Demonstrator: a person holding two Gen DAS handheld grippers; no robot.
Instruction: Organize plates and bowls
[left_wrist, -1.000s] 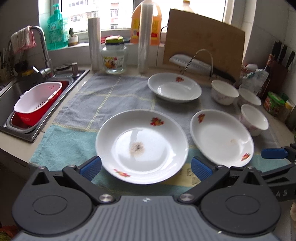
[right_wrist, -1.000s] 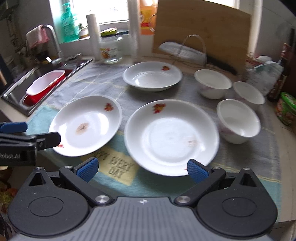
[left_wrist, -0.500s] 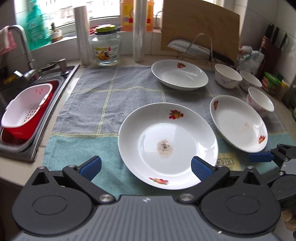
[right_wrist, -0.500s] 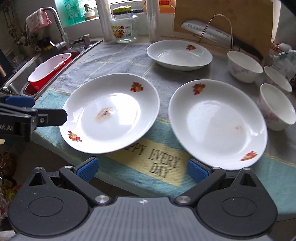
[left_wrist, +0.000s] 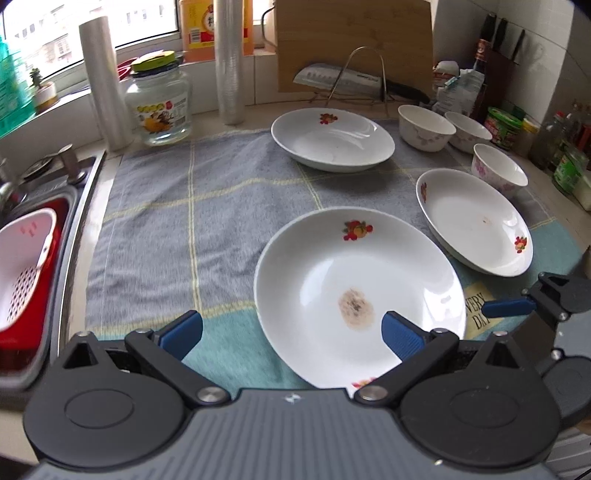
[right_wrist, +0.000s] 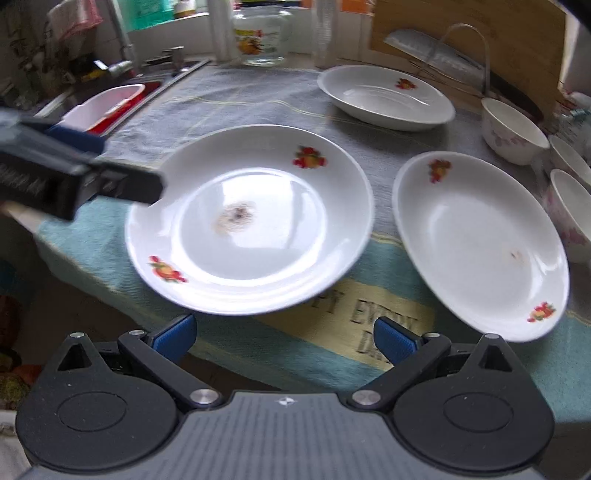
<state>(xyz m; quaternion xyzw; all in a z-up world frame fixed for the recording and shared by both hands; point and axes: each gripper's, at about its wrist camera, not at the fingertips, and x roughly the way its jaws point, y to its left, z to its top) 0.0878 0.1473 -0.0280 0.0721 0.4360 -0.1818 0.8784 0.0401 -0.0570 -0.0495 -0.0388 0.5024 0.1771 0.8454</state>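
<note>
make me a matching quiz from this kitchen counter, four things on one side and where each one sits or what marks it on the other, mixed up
Things:
1. stained plate
2. far plate
3. glass jar
4. colander

Descriptions:
A. in the sink, white over a red tub
B. nearest, brown smudge in its middle
C. by the window, yellow-green lid
D. in front of the cutting board

Pairs: 1-B, 2-D, 3-C, 4-A

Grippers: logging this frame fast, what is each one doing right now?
Left gripper: open, holding nothing, beside the stained plate.
Right gripper: open, holding nothing.
</note>
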